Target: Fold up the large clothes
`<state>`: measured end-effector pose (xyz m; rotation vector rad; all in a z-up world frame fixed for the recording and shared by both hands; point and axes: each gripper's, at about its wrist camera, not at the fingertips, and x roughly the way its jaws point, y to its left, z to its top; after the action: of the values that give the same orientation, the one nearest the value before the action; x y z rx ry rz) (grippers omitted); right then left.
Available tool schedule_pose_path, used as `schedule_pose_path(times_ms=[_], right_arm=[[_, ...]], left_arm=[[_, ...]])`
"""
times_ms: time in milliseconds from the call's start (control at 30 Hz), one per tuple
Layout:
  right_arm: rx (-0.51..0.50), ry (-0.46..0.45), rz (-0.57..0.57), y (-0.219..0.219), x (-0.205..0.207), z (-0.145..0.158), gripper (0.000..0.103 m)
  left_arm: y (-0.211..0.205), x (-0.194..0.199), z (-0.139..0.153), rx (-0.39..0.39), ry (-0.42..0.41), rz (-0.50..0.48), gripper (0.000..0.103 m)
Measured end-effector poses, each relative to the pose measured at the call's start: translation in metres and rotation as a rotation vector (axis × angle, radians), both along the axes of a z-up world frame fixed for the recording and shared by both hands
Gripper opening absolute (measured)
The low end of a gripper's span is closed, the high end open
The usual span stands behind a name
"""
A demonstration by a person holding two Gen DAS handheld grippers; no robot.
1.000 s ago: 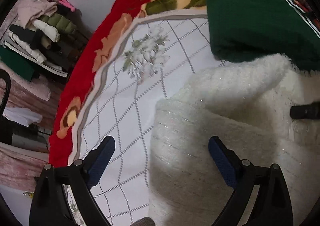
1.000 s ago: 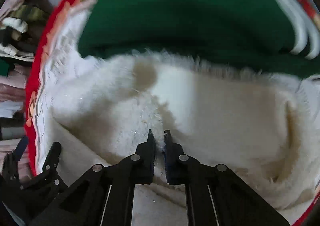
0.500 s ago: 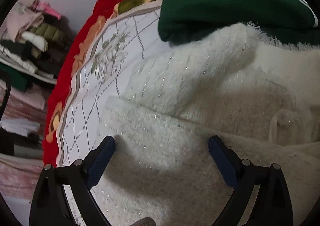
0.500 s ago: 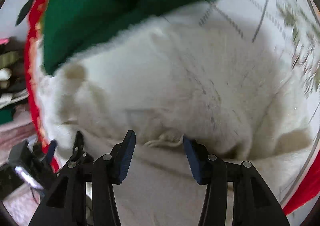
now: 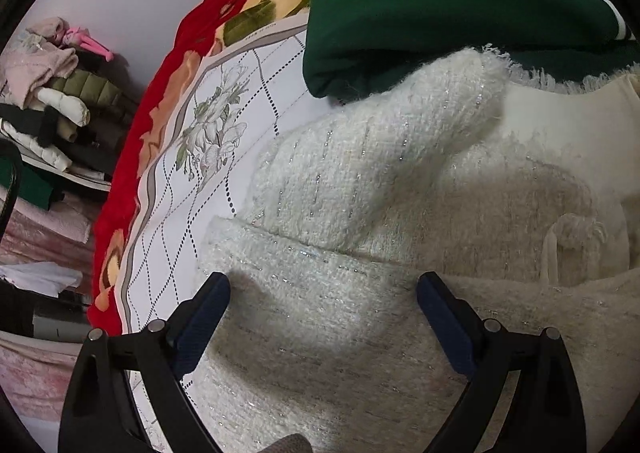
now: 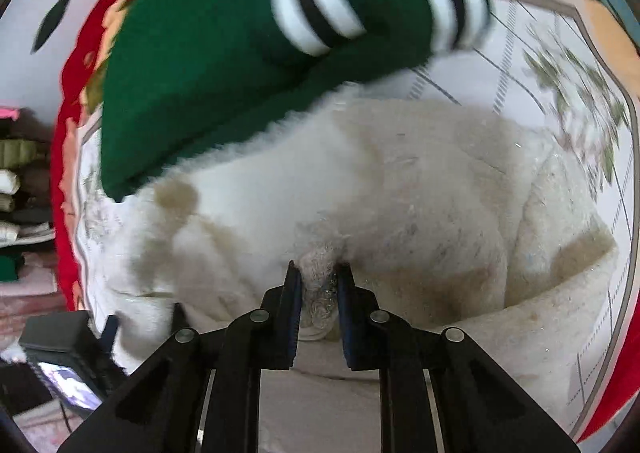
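Right tongs point(image 6: 318, 273) reopened, now closing on white sweater point(image 6: 400, 193) (fuzzy).

Left hand-held gripper point(image 5: 322, 295) gapes wide; right hand-held gripper point(image 6: 318, 273) closing on fabric

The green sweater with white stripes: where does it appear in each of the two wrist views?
Left wrist view: the green sweater fills the upper right, lying on the far edge of the white fuzzy garment.
Right wrist view: the sweater sits upper left to centre, its striped cuff pointing right.
Shared landmark: the red floral blanket border.
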<state>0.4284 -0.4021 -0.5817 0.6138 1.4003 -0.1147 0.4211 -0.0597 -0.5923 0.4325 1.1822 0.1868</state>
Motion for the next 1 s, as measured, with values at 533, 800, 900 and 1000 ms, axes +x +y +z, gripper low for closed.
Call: schedule_pose_path(times_ms=[533,800,900,1000], right_arm=[[-0.117,0.078,0.218,-0.117,-0.145,0.061,0.069],[-0.101,0.144,0.4,-0.113,-0.157,-0.028,0.014],[0.003,0.166,0.121,-0.171,-0.168,-0.04,0.015],[0.129,0.134,-0.14,-0.218,-0.195,-0.056,0.015]], left_arm=[[-0.042,-0.105,0.054,-0.25,0.099,0.099,0.096],[-0.106,-0.116,0.005,-0.063,0.096,0.071,0.096],[-0.114,-0.116,0.002,-0.058,0.081,0.089,0.103],[-0.126,-0.116,0.002,-0.051,0.084,0.091,0.103]])
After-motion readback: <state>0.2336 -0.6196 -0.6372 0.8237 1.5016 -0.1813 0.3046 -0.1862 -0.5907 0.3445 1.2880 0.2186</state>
